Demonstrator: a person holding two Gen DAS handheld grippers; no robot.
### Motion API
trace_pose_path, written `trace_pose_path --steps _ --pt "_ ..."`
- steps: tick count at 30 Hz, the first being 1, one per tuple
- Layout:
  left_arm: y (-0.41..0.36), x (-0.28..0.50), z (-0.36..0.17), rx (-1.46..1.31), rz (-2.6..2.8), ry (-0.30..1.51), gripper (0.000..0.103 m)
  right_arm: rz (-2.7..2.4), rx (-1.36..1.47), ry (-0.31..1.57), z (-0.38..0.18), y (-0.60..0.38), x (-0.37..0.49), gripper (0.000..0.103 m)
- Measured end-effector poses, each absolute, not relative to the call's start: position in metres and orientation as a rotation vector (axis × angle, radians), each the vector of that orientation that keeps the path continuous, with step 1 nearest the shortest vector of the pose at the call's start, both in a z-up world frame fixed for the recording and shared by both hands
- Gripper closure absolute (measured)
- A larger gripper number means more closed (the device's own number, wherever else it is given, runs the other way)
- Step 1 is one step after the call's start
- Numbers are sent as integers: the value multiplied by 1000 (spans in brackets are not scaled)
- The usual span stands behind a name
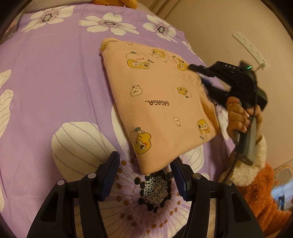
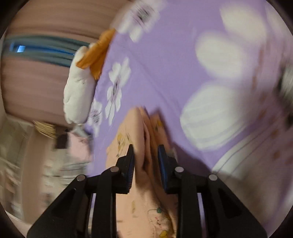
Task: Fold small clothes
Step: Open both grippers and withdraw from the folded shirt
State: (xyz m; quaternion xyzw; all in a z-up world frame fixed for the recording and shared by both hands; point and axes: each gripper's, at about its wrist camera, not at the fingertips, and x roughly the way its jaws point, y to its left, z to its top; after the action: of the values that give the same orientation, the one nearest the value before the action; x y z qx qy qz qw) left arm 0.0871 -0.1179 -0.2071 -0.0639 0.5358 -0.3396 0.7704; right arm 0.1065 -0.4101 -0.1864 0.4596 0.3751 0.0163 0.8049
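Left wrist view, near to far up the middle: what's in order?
Left gripper → big dark-centred flower print on the purple sheet → folded peach garment → white flower prints → orange plush.

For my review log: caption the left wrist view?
Open left hand-held gripper nears folded peach garment on floral bedsheet.

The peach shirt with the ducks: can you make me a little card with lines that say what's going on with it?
garment: folded peach shirt with cartoon ducks
lies on: purple flowered bedspread
left gripper: open, nothing between the fingers, near corner of the shirt just ahead
right gripper: bunched shirt fabric between its fingers
nearby: plush toy at the bed's edge
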Motion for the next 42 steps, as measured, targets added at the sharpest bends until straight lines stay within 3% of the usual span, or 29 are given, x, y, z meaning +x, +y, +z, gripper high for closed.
trace_pose_path --steps 4,7,9,12,15,17,19,24,29,32,33,42 --pt "-124 83 -206 -104 -682 1141 48 -65 663 746 -149 -390 98 93" --pt "-127 78 -203 -70 -635 1126 65 94 729 780 -151 -385 91 87" --pt "-129 75 -204 -37 -632 1114 68 158 748 821 -156 -383 87 73" --pt "-134 70 -206 -11 -612 1092 70 162 713 828 -155 -376 76 69" --pt "-139 69 -207 19 -600 1072 70 219 711 885 -159 -369 67 51" --pt "-139 68 -207 12 -606 1072 70 203 685 895 -161 -364 58 51" --pt "-139 68 -208 0 -610 1076 70 211 636 904 -163 -359 54 53" --pt "-143 67 -207 1 -609 1074 70 148 484 934 -171 -353 43 78" --pt "-153 62 -208 28 -627 1062 70 164 509 951 -175 -362 31 74" --pt "-157 61 -207 36 -622 1055 70 66 406 922 -179 -353 26 96" --pt "-157 62 -207 27 -621 1057 70 58 406 915 -180 -351 24 98" --pt "-162 54 -205 118 -627 1046 70 33 510 928 -183 -377 22 98"
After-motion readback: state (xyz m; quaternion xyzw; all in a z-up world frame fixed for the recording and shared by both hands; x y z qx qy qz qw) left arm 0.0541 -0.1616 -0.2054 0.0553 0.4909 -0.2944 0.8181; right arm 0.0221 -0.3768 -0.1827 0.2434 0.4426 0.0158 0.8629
